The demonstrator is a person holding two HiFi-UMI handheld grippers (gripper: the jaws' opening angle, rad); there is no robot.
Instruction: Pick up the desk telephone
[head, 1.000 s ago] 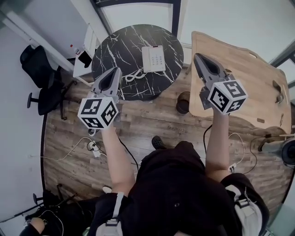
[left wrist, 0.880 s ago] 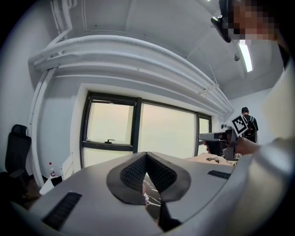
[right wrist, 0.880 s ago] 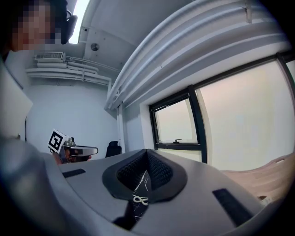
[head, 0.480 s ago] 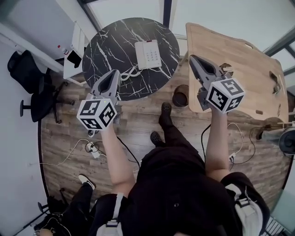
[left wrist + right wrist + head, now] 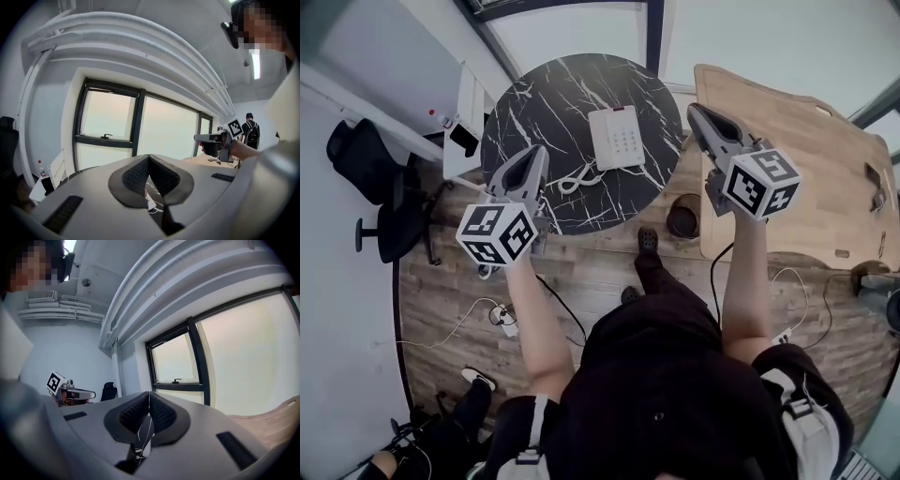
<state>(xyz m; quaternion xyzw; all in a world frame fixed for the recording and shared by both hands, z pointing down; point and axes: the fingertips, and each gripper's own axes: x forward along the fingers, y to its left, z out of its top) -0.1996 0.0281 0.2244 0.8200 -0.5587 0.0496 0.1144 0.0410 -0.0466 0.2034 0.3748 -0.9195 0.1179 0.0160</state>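
Head view is being filled mostly by a plank floor (image 5: 591, 258). On it a round black marble table (image 5: 534, 103) is being seen ahead of the person, with a pale wooden table (image 5: 825, 150) just beside it on the right and a black office chair (image 5: 370, 178) well apart on the left.

The telephone (image 5: 617, 137) is being carried flat on the round table, right of its middle. Its long axis is being laid roughly away from the person, with the far end tilted slightly right. The keypad is being shown face up, and a coiled cord (image 5: 572, 178) is being trailed from the near left corner toward the table's near edge.

The left gripper (image 5: 539, 152) is being held over the table's near left part, near the cord but apart from the telephone. The right gripper (image 5: 695, 111) is being held just beside the table's right edge, also apart from it. In the left gripper view and the right gripper view the fingers are being kept pressed together on nothing.

The task is being judged as only at the approach. The telephone is not yet being touched, so opening the fingers, closing them on it and lifting are all being left to do.
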